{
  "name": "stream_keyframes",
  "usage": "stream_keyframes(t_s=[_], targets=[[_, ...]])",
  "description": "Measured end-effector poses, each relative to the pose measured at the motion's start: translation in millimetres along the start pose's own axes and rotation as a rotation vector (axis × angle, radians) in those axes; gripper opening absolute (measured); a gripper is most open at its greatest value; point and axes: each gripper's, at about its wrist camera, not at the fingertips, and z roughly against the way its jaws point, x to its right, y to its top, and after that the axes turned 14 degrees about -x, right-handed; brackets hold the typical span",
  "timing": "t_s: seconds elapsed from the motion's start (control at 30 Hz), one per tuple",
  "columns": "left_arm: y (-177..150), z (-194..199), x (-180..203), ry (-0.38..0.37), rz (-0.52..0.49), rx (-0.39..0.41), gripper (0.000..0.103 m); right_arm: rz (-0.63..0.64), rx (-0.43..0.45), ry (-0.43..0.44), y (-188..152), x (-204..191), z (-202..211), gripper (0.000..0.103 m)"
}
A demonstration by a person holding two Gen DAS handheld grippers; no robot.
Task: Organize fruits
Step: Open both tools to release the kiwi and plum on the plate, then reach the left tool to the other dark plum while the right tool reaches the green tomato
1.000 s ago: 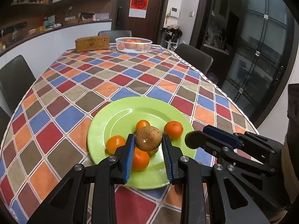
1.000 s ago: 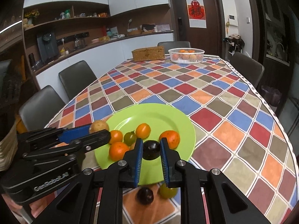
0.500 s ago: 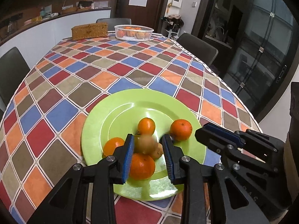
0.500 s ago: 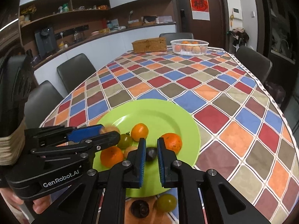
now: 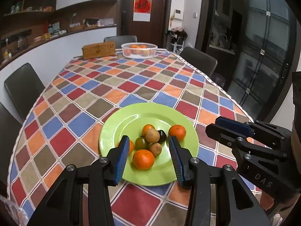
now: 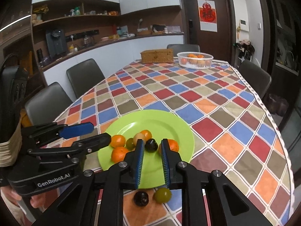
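Hovering over the green plate [image 5: 112, 131], my left tool [image 5: 148, 156] has just been opening, empty; right tool [image 6: 152, 156] narrowly parted, empty. I'd lift straight, avoiding the piled fruit [image 5: 152, 135].

Dark chairs [image 6: 85, 75] ring the table; brown door [image 6: 207, 18] (closed) behind.

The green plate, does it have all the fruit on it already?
No, in the right wrist view a dark fruit and a green fruit lie on the tablecloth just off the green plate.
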Motion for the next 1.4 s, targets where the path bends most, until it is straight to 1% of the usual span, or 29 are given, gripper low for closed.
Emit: stream_keyframes(t_s=[0.1,0.2,0.23,0.3,0.33,0.5,0.7,0.8,0.9,0.97,1.13,1.17,1.27,1.33,1.4], targets=[[-8,16,7,0.029,-0.005,0.033,0.05,0.02,0.022,0.006,-3,1,15,0.033],[-19,27,17,0.049,-0.023,0.057,0.055,0.049,0.027,0.014,-7,3,25,0.035],[-22,29,21,0.055,-0.028,0.062,0.057,0.058,0.027,0.016,-9,4,28,0.037],[-28,32,28,0.061,-0.041,0.072,0.06,0.073,0.029,0.019,-13,6,33,0.044],[-33,34,33,0.057,-0.05,0.076,0.062,0.084,0.031,0.017,-14,7,36,0.045],[-48,32,51,0.051,-0.107,0.078,0.065,0.169,0.03,-0.009,-26,11,44,0.056],[-58,19,65,0.059,-0.185,0.065,0.065,0.234,0.007,-0.027,-38,19,40,0.057],[-62,11,69,0.055,-0.215,0.051,0.065,0.262,-0.028,-0.025,-43,23,31,0.057],[-64,1,72,0.035,-0.238,0.029,0.064,0.282,-0.075,-0.006,-47,29,19,0.057],[-64,-8,72,0.015,-0.249,0.003,0.062,0.304,-0.111,0.019,-49,29,9,0.057],[-65,-28,72,-0.017,-0.263,-0.059,0.054,0.367,-0.19,0.044,-56,27,-15,0.057],[-65,-31,71,-0.02,-0.266,-0.07,0.05,0.376,-0.2,0.044,-57,27,-18,0.057],[-65,-43,71,-0.029,-0.279,-0.105,0.046,0.404,-0.228,0.039,-58,28,-29,0.056],[-65,-49,71,-0.034,-0.285,-0.122,0.044,0.419,-0.244,0.04,-58,29,-36,0.054],[-65,-55,71,-0.048,-0.291,-0.142,0.042,0.431,-0.263,0.046,-59,29,-41,0.048]])
